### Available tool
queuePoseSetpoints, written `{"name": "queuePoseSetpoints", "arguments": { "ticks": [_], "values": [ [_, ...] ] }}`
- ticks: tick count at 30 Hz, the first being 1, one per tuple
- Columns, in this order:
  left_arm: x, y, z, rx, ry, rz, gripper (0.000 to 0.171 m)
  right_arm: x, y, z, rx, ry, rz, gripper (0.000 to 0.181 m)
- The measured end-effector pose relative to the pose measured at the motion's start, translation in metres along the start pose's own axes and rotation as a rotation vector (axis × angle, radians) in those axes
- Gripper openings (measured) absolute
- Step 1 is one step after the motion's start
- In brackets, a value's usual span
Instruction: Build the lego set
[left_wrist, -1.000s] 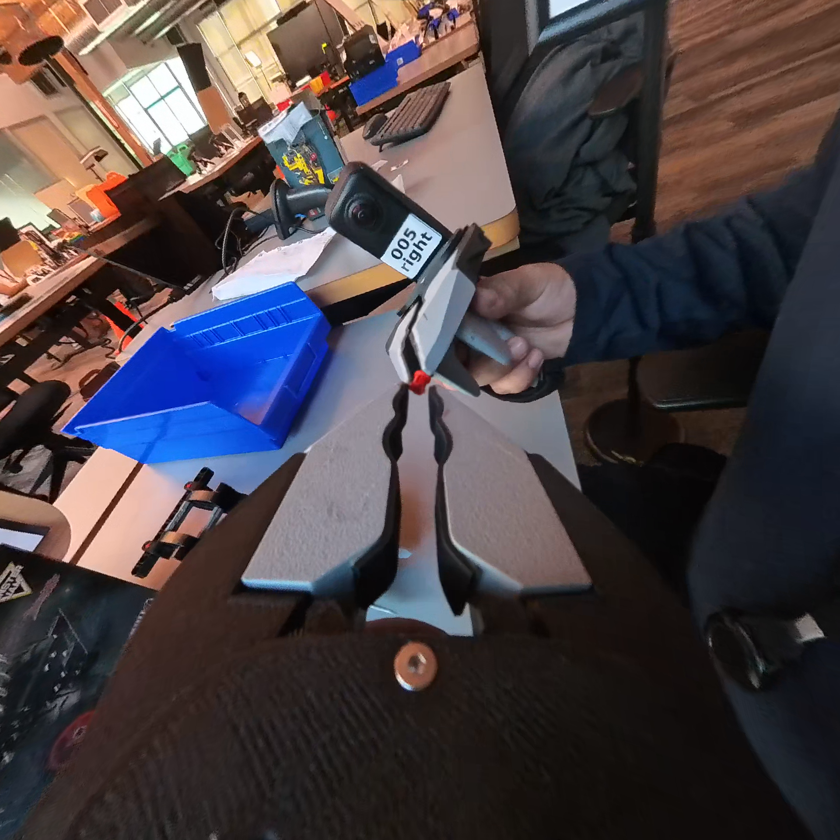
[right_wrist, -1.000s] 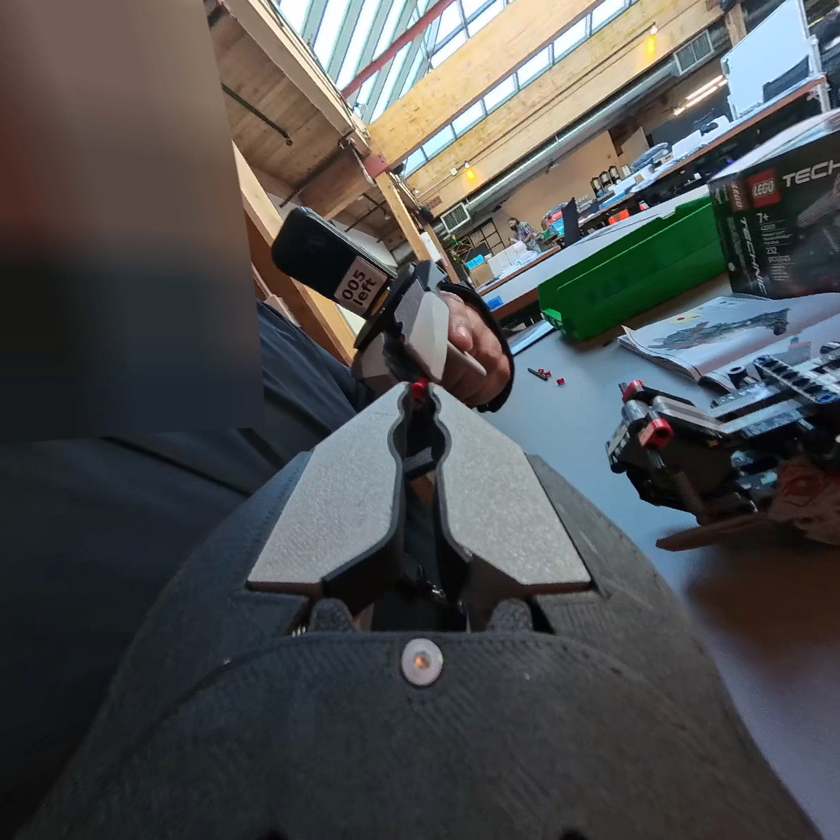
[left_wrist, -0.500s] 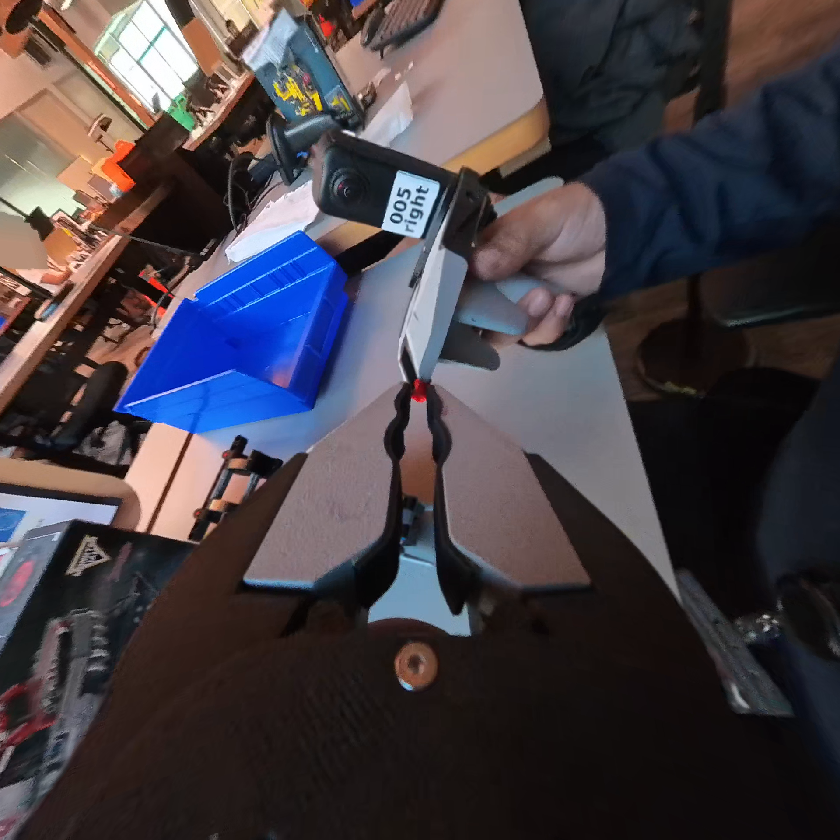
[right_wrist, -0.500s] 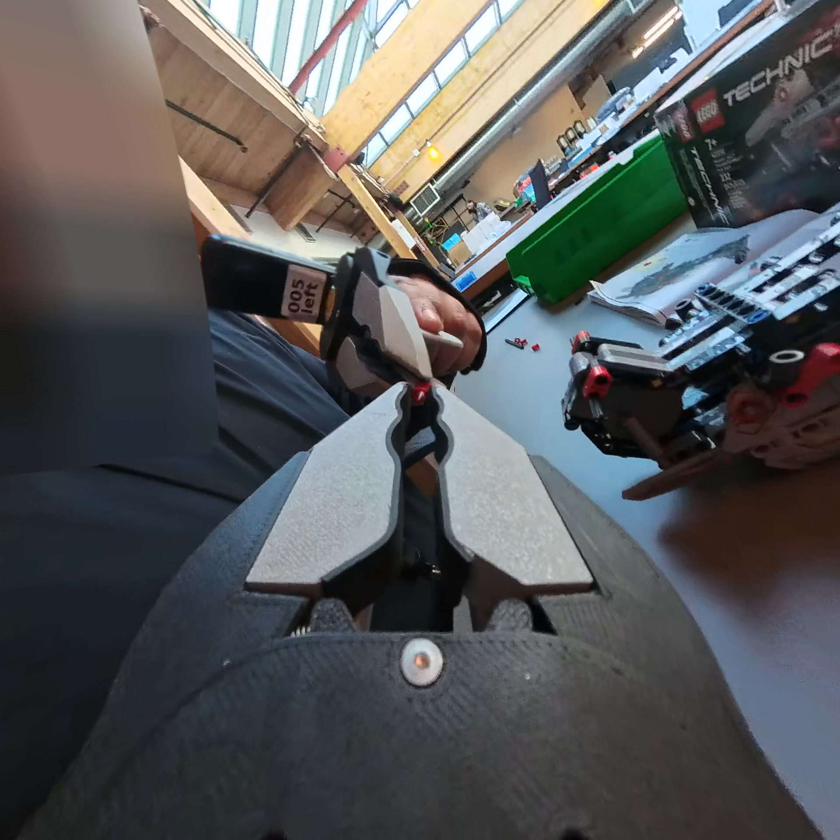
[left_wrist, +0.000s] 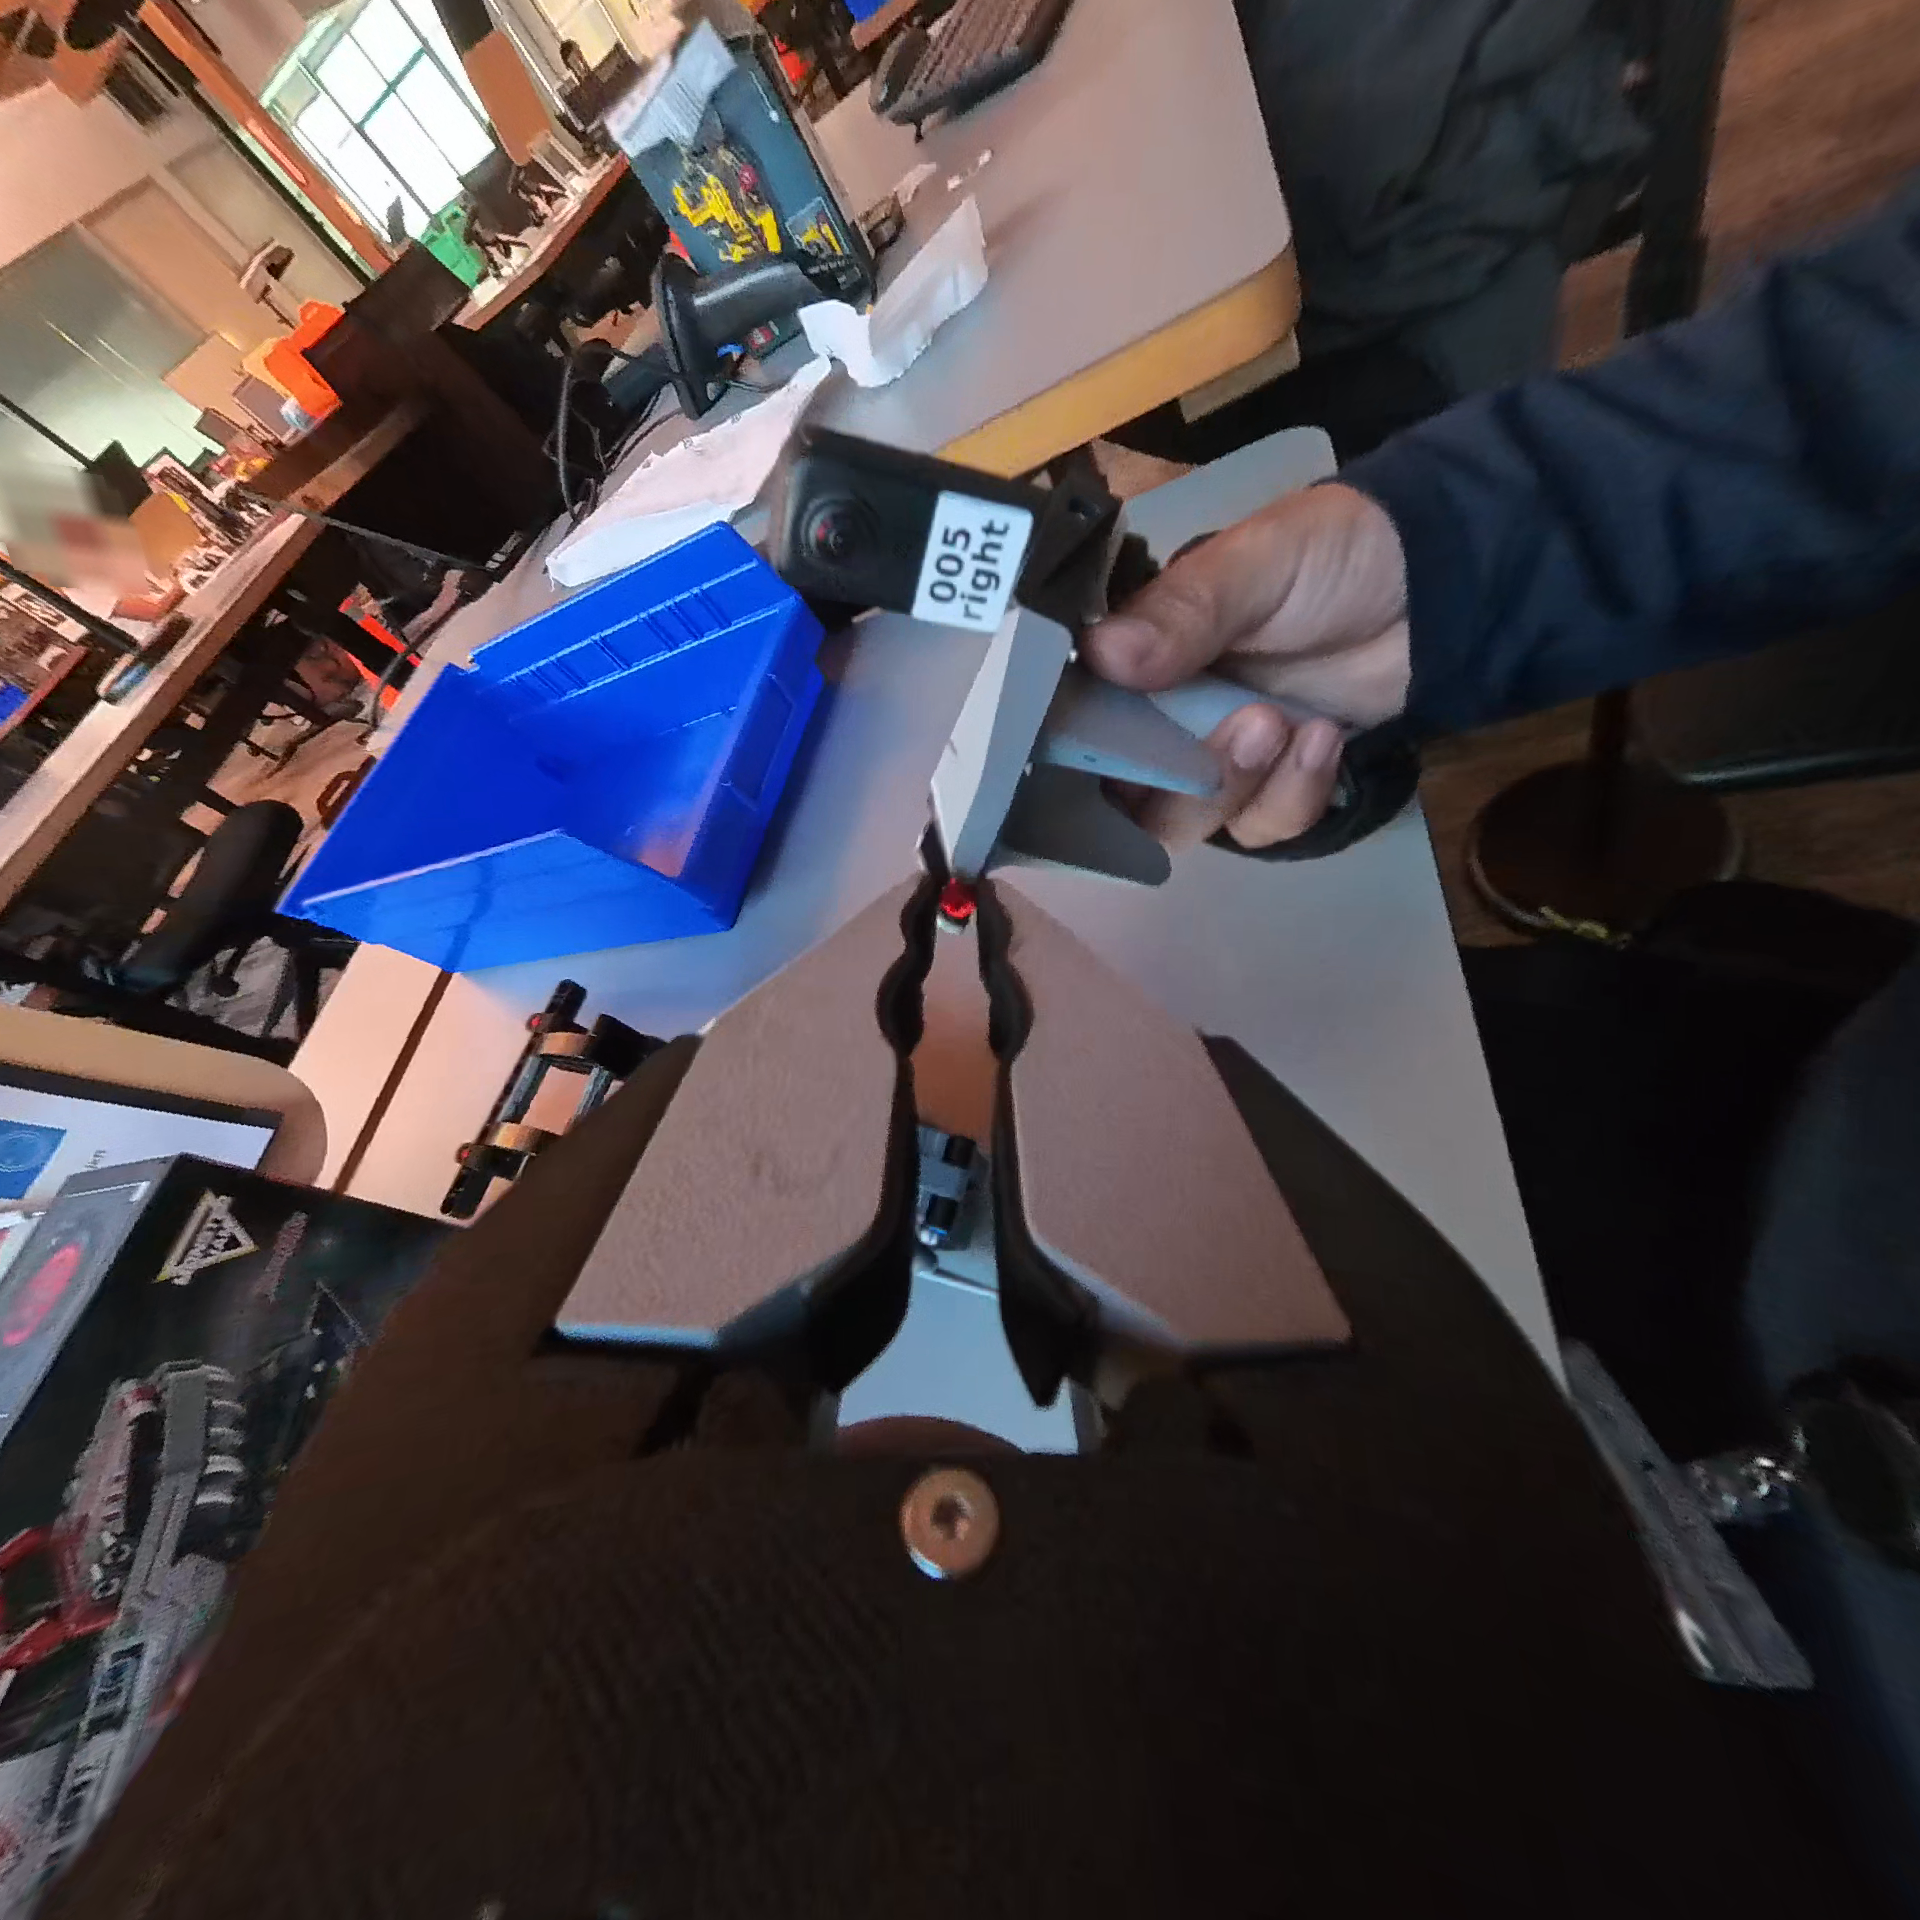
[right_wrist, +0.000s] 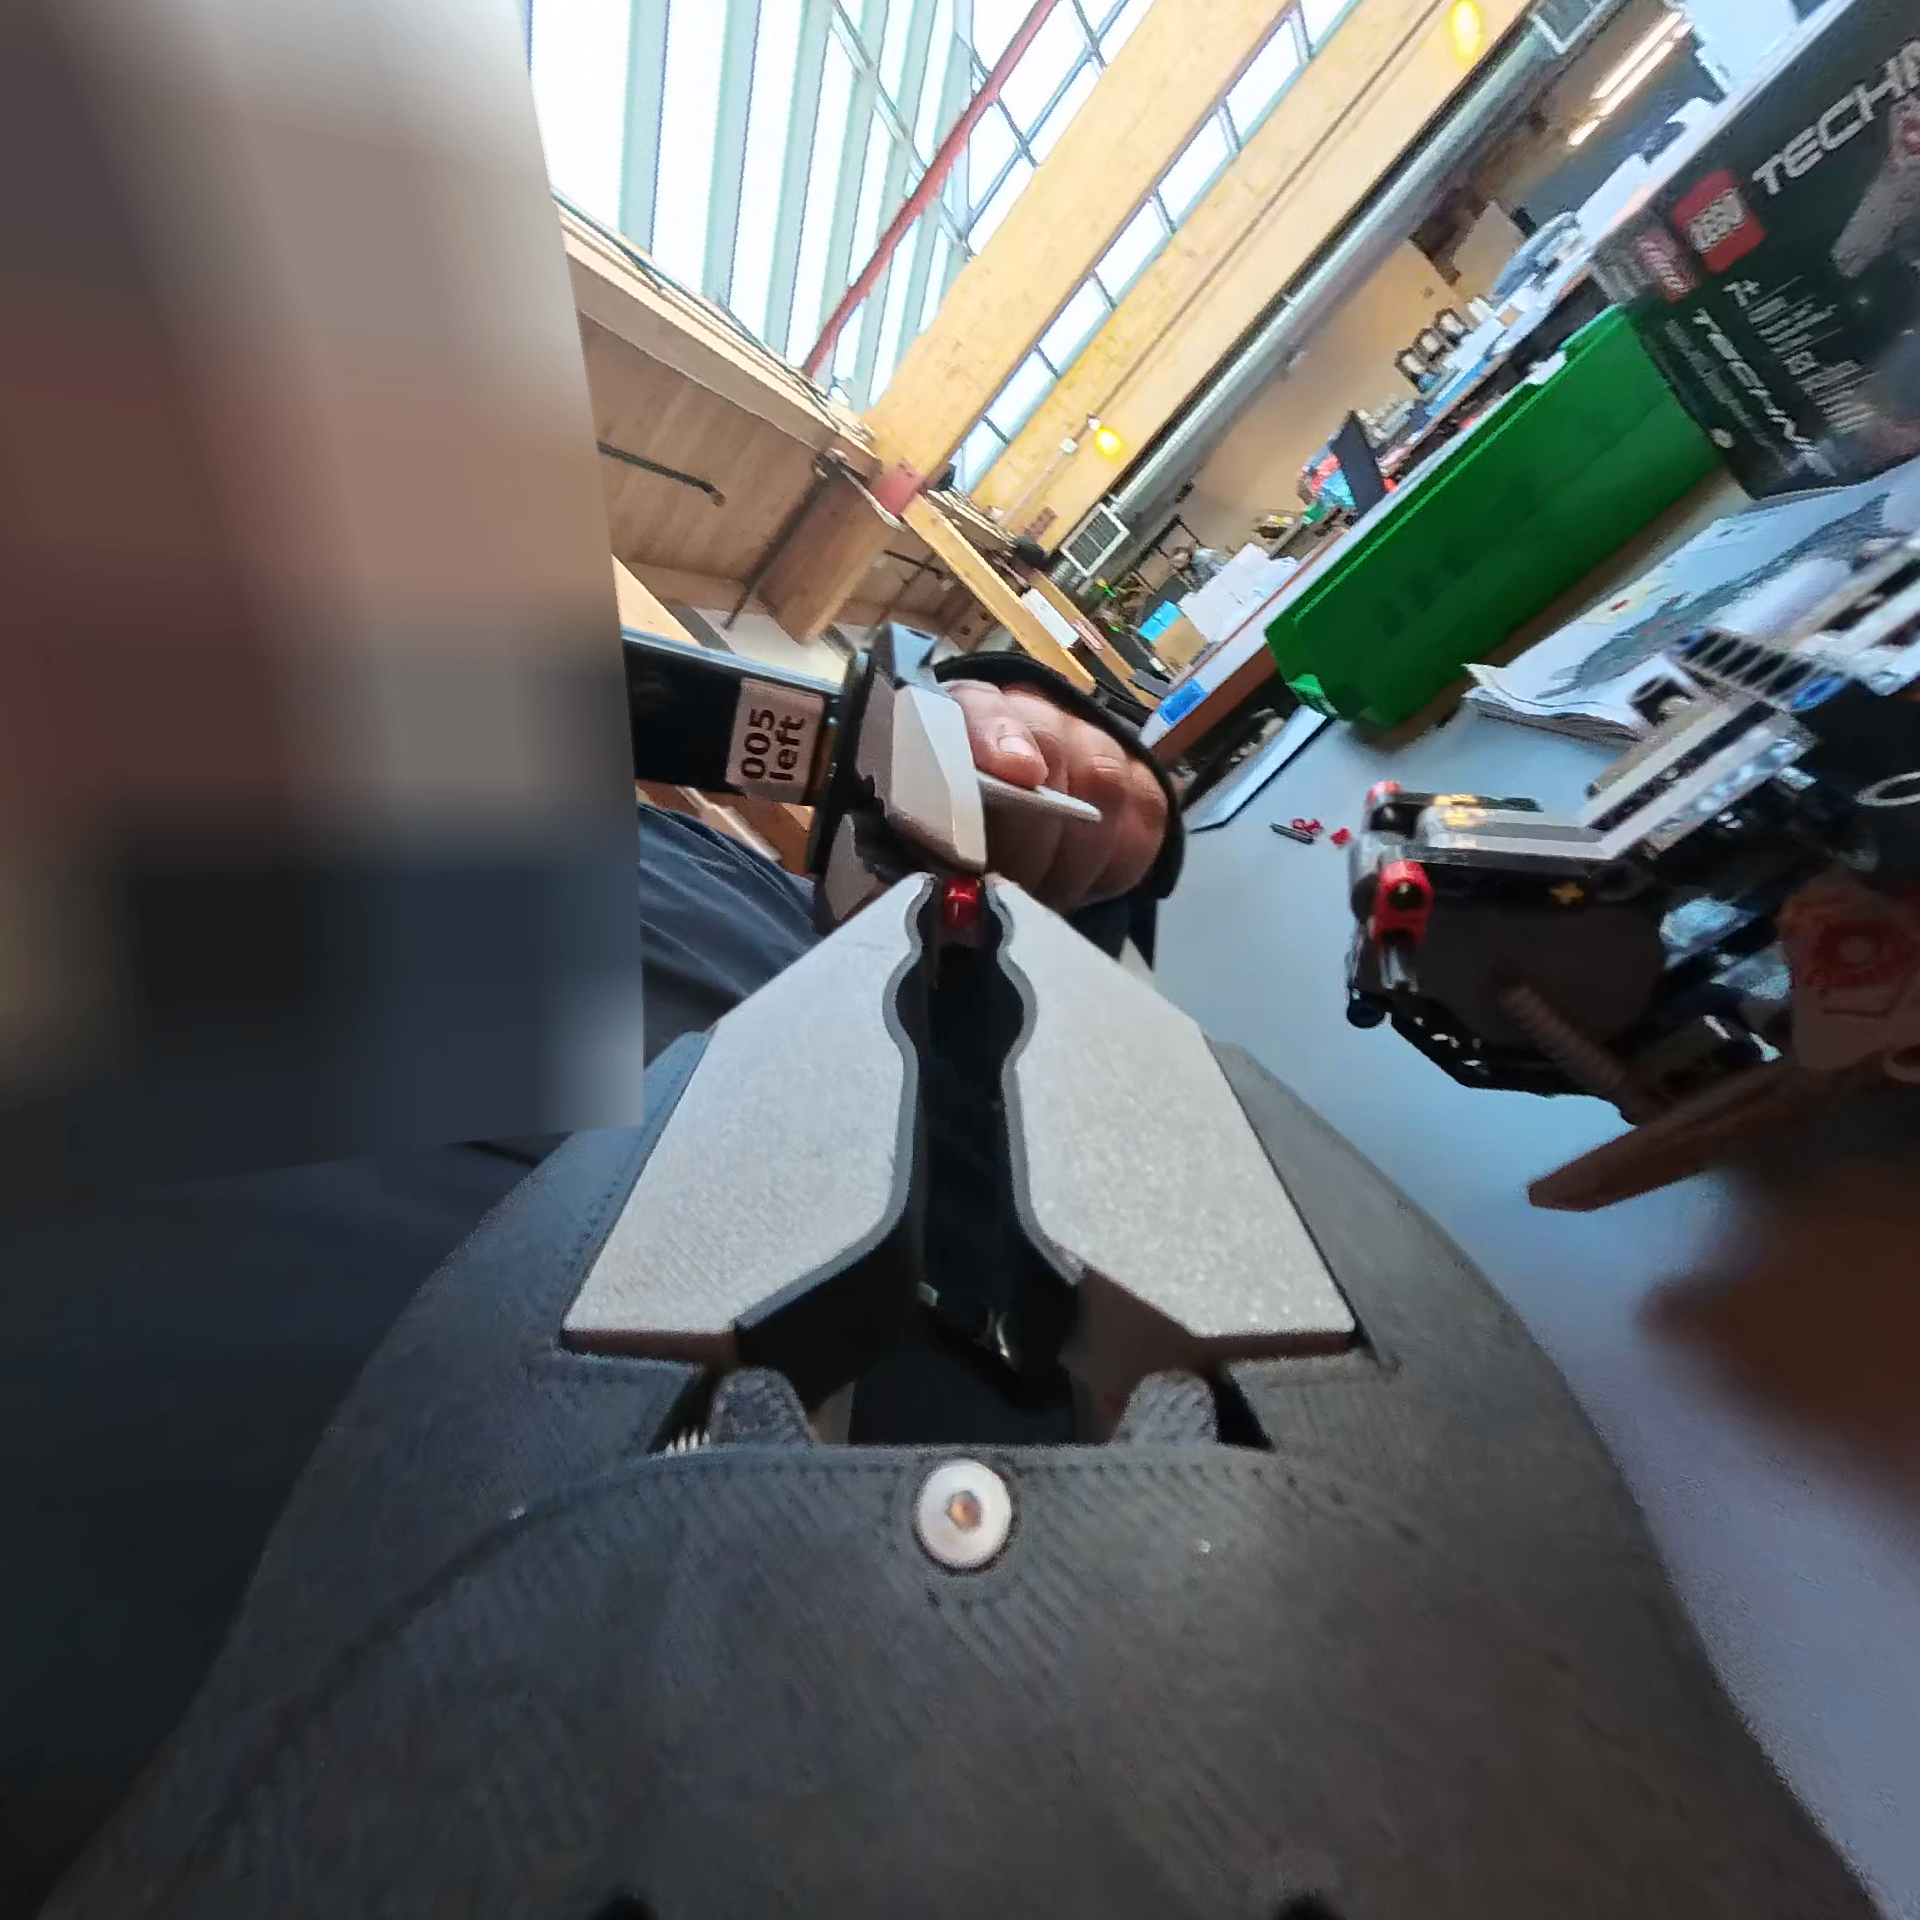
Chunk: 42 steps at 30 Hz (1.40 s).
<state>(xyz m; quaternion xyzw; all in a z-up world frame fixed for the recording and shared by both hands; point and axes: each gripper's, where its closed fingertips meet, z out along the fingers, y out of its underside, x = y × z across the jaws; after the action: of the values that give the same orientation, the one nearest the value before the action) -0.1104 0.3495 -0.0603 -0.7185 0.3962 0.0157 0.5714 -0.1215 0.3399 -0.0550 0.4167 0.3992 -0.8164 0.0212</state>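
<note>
Two handheld grippers, tip to tip over a grey table (left_wrist: 1299, 997), small red lego piece (left_wrist: 954, 902) between.

Left gripper (left_wrist: 954, 914) and right gripper (right_wrist: 958, 902) both nearly closed, tips pinching the red piece from opposite sides. Part-built dark lego model (right_wrist: 1538, 935) on table to the right; blue bin (left_wrist: 582, 790), green bin (right_wrist: 1455, 582) beyond.

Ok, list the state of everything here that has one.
right claw: shut on red piece
left claw: nearly shut, tips at the same piece; grip unclear
lego model: partly built, on table
blue bin: tipped over on table
</note>
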Motion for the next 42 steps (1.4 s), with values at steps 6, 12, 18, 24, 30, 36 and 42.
{"name": "queuePoseSetpoints", "arguments": {
  "ticks": [6, 12, 18, 24, 30, 36, 42],
  "values": [
    [-0.002, -0.003, -0.001, 0.037, 0.027, -0.074, 0.003, -0.005, -0.003, 0.0, 0.037, -0.062, 0.046, 0.003],
    [-0.001, -0.002, -0.002, 0.029, 0.029, -0.03, 0.003, -0.005, -0.001, 0.0, 0.023, -0.039, 0.033, 0.003],
    [0.003, -0.004, -0.002, 0.055, 0.079, -0.088, 0.008, -0.006, 0.0, -0.001, -0.018, -0.011, -0.003, 0.003],
    [0.004, -0.007, -0.003, 0.085, 0.14, -0.124, 0.003, -0.009, 0.003, 0.0, -0.067, 0.0, -0.02, 0.003],
    [0.007, -0.006, -0.004, 0.087, 0.171, -0.115, 0.004, -0.009, 0.006, 0.0, -0.12, 0.017, -0.029, 0.003],
    [0.012, -0.004, -0.005, 0.092, 0.215, -0.096, 0.004, -0.008, 0.012, 0.002, -0.183, 0.023, -0.027, 0.003],
    [0.006, -0.001, -0.002, 0.089, 0.128, 0.007, 0.004, -0.004, 0.008, 0.001, -0.149, 0.05, -0.016, 0.003]
  ]
}}
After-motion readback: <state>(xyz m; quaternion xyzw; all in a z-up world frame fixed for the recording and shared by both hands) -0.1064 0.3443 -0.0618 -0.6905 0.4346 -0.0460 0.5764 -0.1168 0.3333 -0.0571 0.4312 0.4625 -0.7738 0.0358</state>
